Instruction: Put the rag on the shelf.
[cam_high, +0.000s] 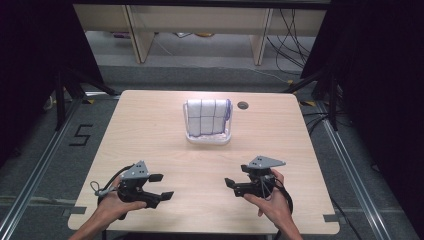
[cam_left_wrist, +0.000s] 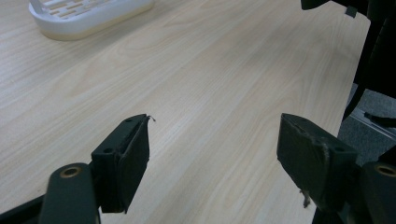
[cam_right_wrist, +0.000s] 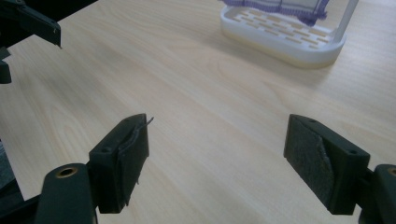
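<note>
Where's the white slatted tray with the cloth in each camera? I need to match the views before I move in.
High view: white tray at table centre, beyond both grippers.
Left gripper view: tray at top left corner, partly cut off.
Right gripper view: tray at upper right, purple-edged cloth over it.
Shared landmark: the pale wood table.

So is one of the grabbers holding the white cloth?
No, the white cloth hangs on the rack mid-table, and both the left gripper and right gripper are open and empty near the front edge.
</note>
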